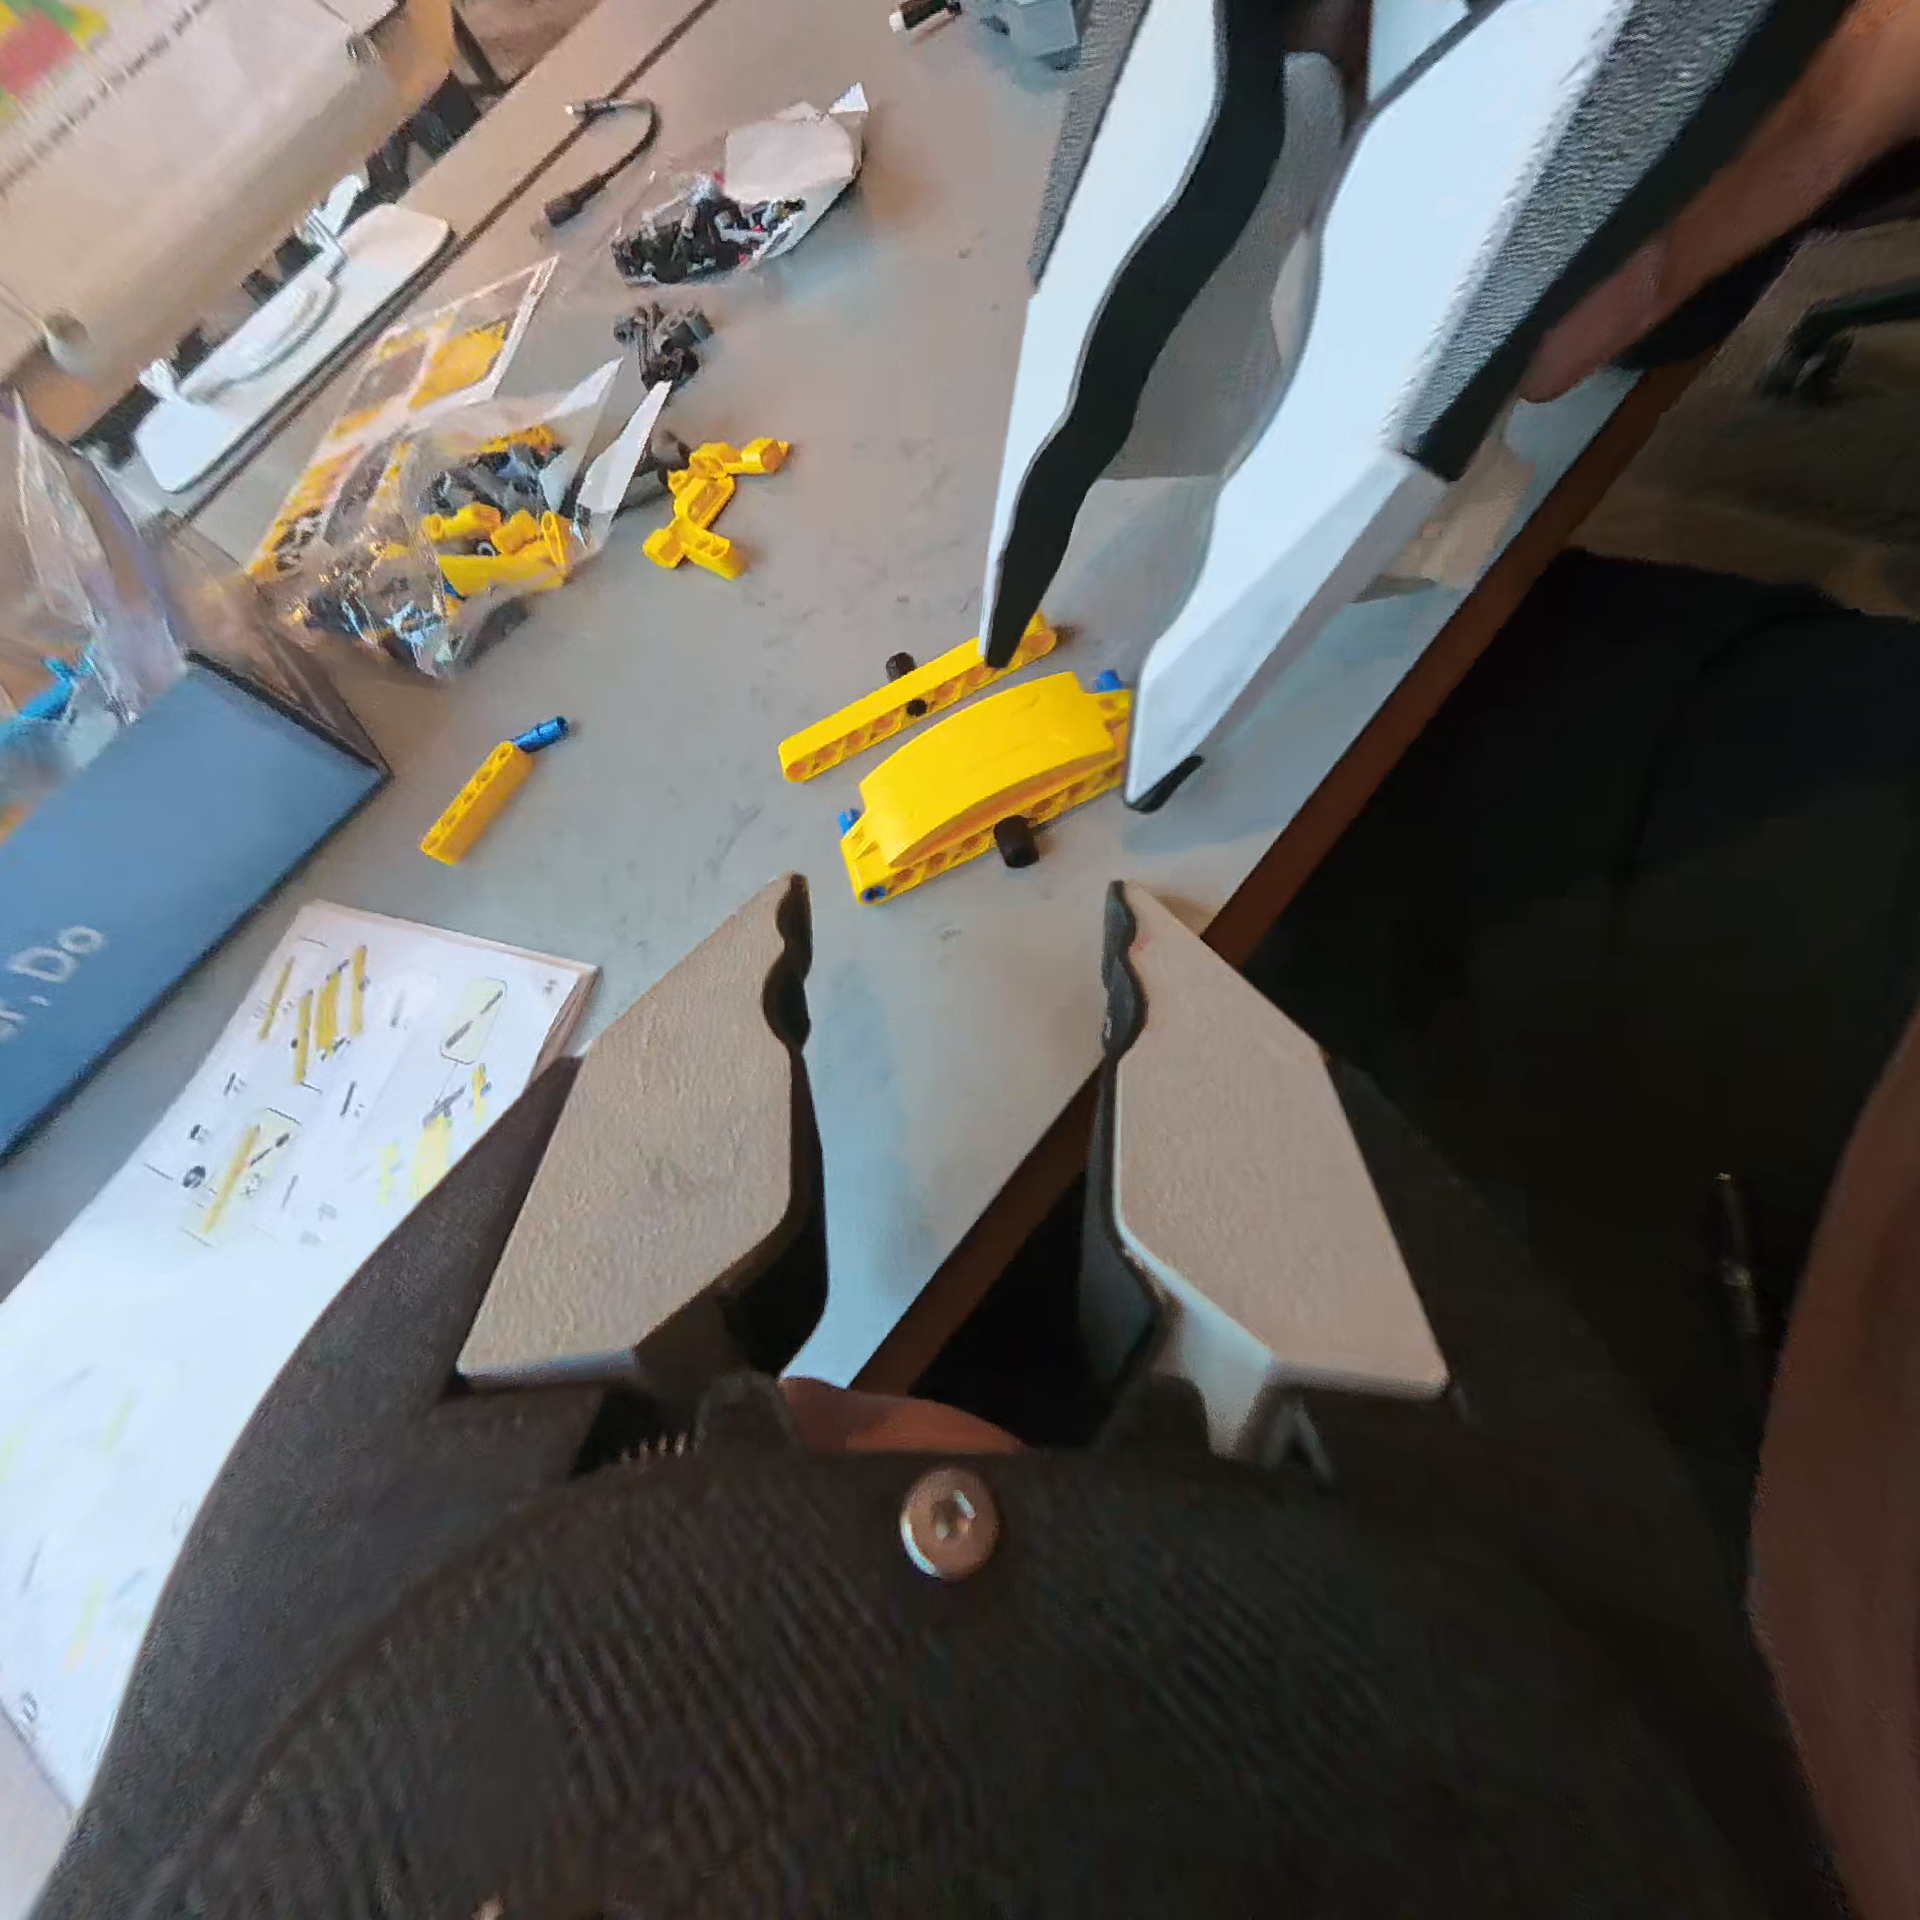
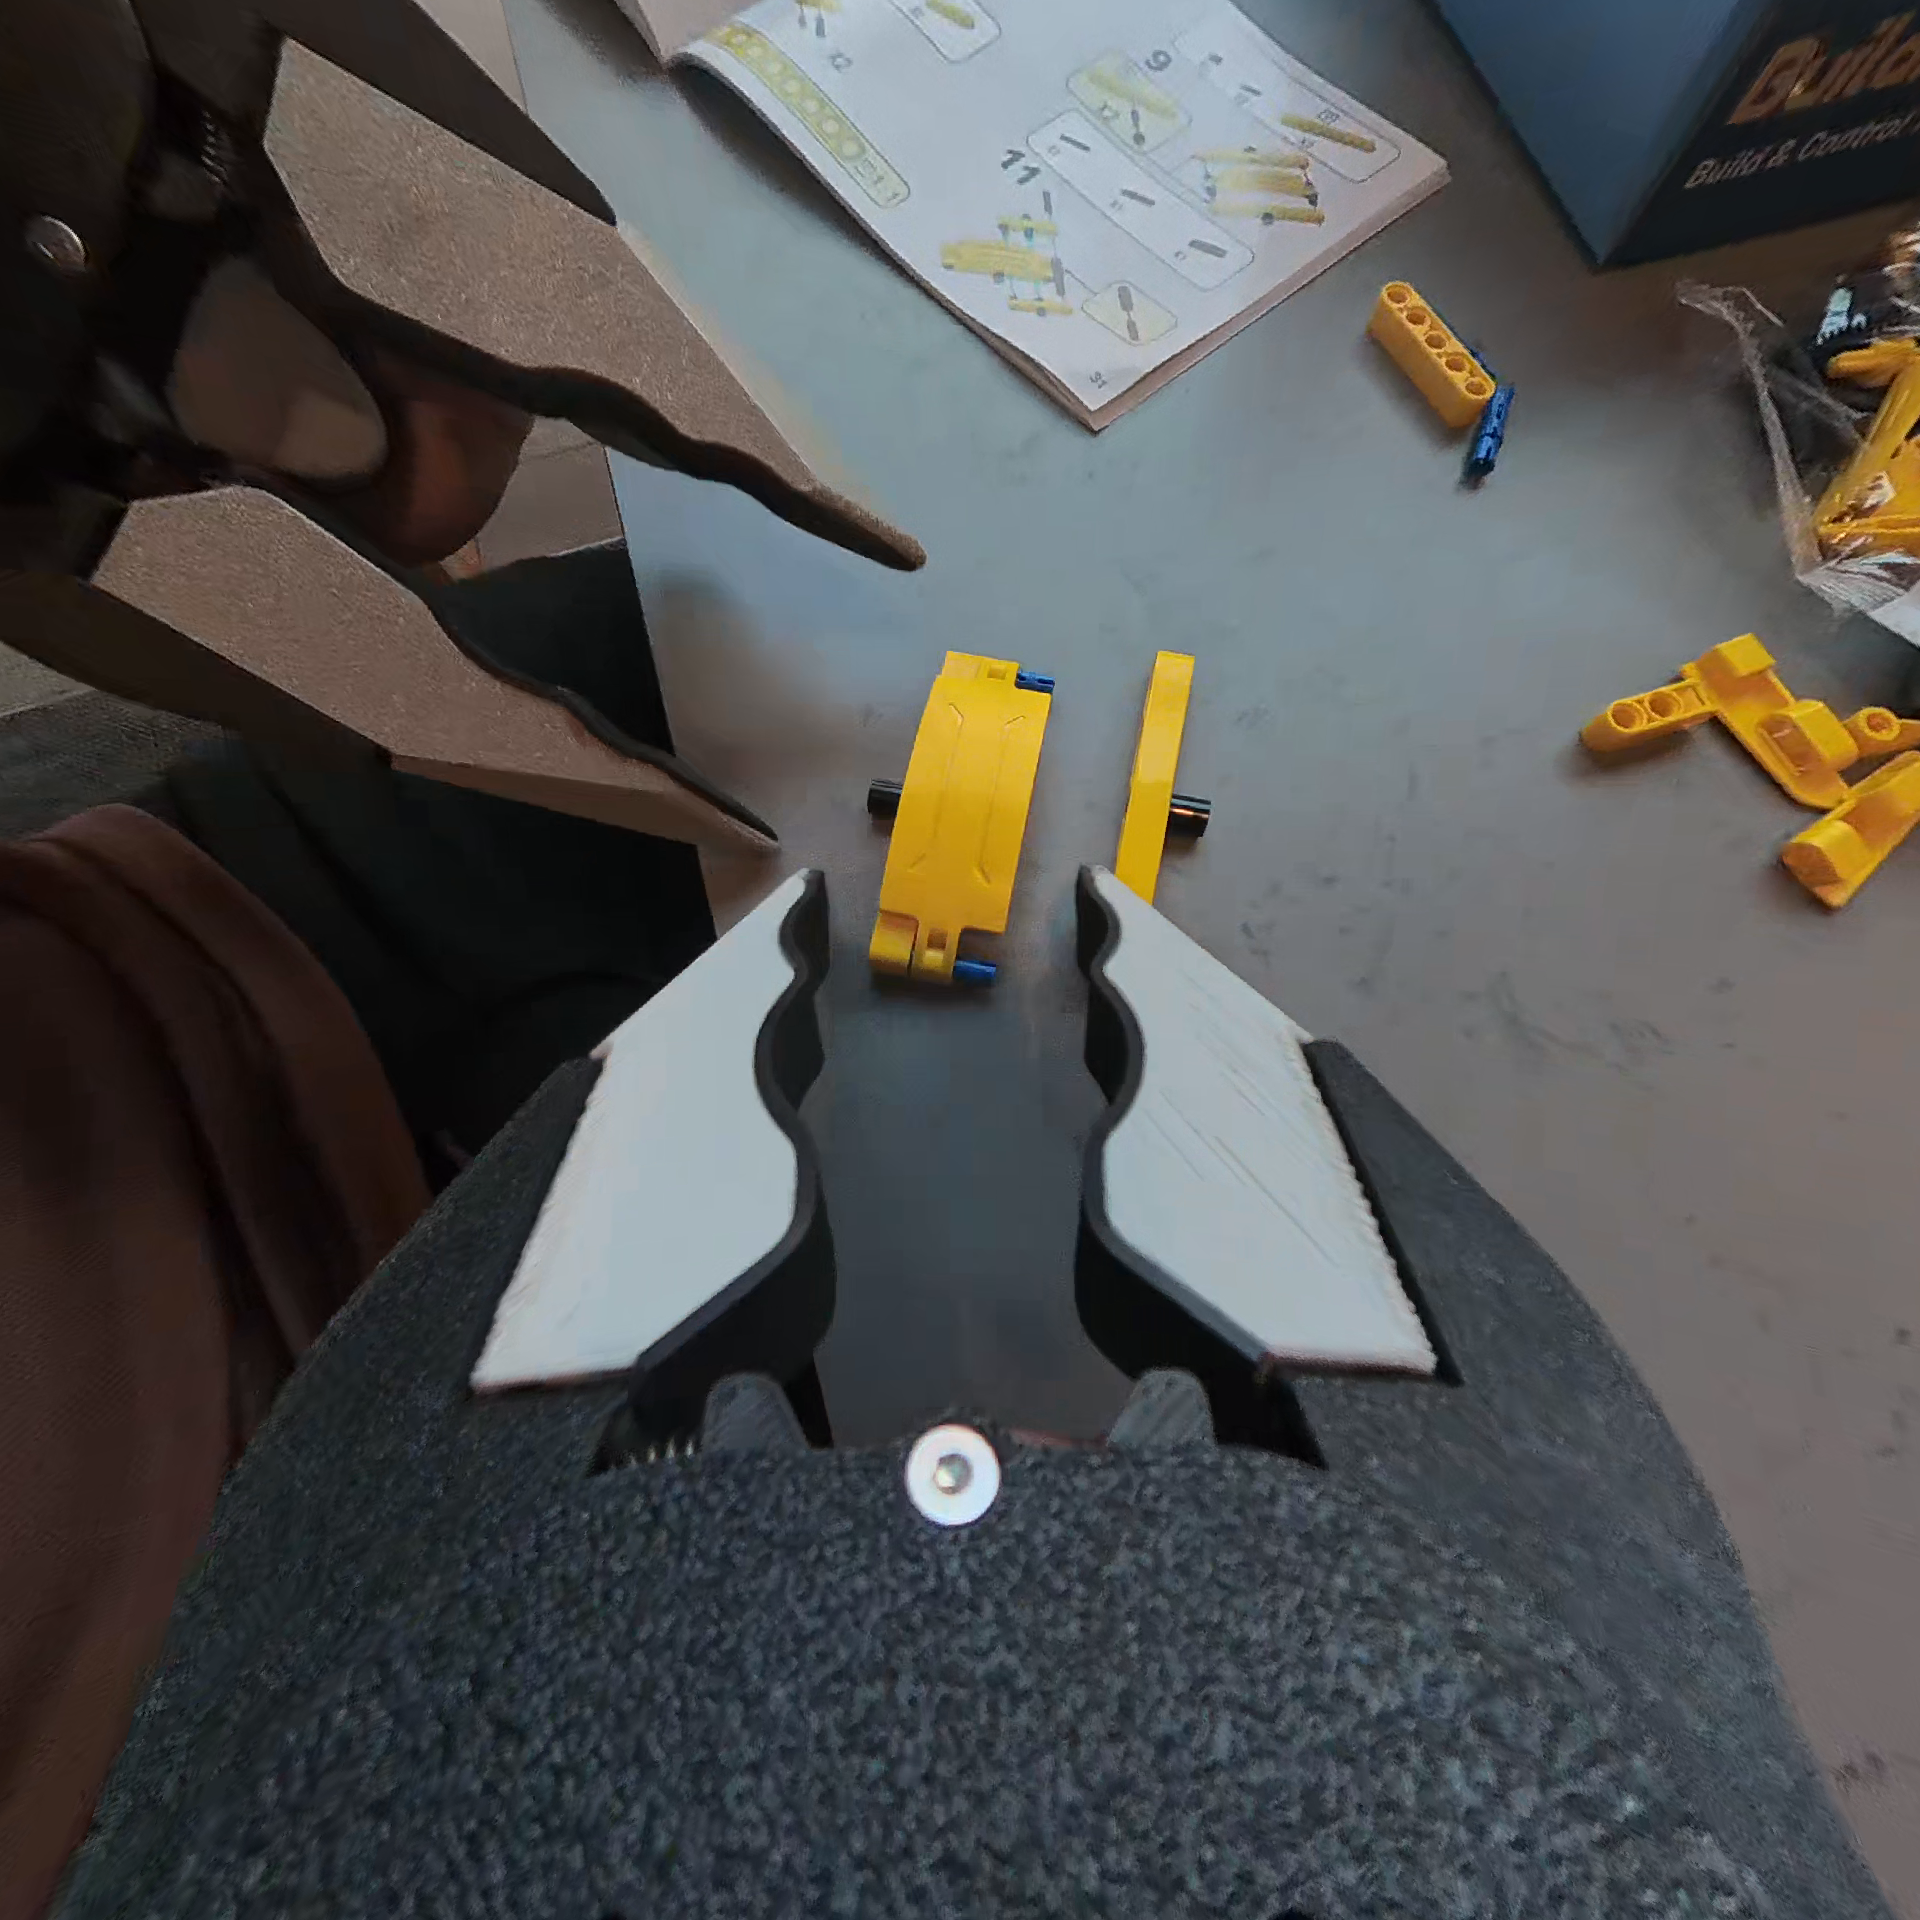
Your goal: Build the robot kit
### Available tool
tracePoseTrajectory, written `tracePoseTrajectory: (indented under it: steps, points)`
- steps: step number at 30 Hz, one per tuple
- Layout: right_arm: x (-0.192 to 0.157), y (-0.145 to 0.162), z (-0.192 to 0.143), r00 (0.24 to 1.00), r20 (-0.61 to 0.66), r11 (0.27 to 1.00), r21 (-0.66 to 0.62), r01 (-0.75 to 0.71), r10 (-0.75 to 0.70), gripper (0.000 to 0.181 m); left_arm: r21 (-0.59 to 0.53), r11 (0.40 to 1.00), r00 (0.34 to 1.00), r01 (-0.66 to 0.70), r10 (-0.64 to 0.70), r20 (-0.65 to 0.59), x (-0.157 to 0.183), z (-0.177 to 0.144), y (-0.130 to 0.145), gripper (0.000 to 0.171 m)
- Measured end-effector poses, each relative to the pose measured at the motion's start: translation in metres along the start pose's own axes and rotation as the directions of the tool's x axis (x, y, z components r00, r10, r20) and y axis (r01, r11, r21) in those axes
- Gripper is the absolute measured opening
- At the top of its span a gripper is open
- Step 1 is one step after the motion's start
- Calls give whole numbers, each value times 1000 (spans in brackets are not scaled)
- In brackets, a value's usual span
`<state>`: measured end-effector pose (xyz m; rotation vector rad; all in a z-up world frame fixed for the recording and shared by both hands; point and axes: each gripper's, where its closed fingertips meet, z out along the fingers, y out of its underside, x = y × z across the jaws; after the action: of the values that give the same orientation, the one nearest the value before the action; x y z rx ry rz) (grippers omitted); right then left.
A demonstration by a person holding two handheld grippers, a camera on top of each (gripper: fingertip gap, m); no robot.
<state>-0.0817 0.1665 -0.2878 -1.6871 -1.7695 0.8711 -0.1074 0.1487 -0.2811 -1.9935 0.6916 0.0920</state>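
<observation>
A yellow curved-panel assembly (image 1: 987, 784) with blue pins and a black axle lies on the grey table (image 1: 727, 727) near its edge; it also shows in the right wrist view (image 2: 961, 816). A long yellow beam (image 1: 883, 717) with a black pin lies beside it, also in the right wrist view (image 2: 1158, 769). My left gripper (image 1: 954, 914) is open and empty just short of the assembly. My right gripper (image 2: 951, 883) is open and empty, its fingertips straddling the near end of the assembly. In the left wrist view the right gripper (image 1: 1081, 727) comes in from above; one finger tip rests by the beam.
An instruction booklet (image 1: 312, 1091) lies open at the left, also in the right wrist view (image 2: 1060, 177). A blue box (image 1: 156, 862), a plastic bag of parts (image 1: 457, 530), loose yellow pieces (image 1: 707, 499), a short yellow beam with blue pin (image 1: 483, 795) and black parts (image 1: 717, 223) lie farther back.
</observation>
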Motion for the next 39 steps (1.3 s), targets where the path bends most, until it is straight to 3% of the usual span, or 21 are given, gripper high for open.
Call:
tracePoseTrajectory:
  steps: [5, 9, 13, 17, 22, 24, 28, 32, 36, 39]
  points:
    - [2, -7, -17, 997, 74, 996, 79, -34, 28, 51, -12, 997, 997, -72, 72, 8, -5, -8, -5, 52]
    - [33, -6, -35, 994, 48, 987, 124, -101, 96, 32, -29, 983, 983, -184, 183, -25, -14, -11, -13, 46]
    - [38, 3, -26, 987, 66, 985, 81, -151, 146, 31, -14, 976, 968, -216, 212, -135, -8, -3, -31, 46]
    - [35, 7, -12, 991, 66, 993, 6, -120, 119, 30, -76, 973, 947, -217, 191, -258, 2, 13, -27, 51]
    - [38, 5, 0, 993, 74, 995, -40, -91, 94, 24, -97, 967, 935, -234, 197, -296, -5, 20, -26, 55]
    - [36, 6, 1, 990, 99, 994, -52, -94, 99, 8, -92, 971, 933, -220, 182, -312, -14, 21, -30, 52]
    - [36, 7, 0, 985, 116, 991, -52, -122, 127, 7, -119, 960, 925, -252, 203, -320, -35, 36, -25, 38]
    - [31, 9, -4, 967, 138, 977, -47, -208, 213, 7, -133, 937, 876, -322, 243, -416, -24, 44, -20, 33]
    - [29, 10, -8, 965, 120, 972, -34, -232, 235, 7, -76, 939, 800, -336, 241, -550, -3, 33, -25, 50]
    - [29, 12, -7, 975, 88, 978, -39, -203, 206, 7, -71, 955, 821, -287, 208, -531, -11, 28, -31, 60]
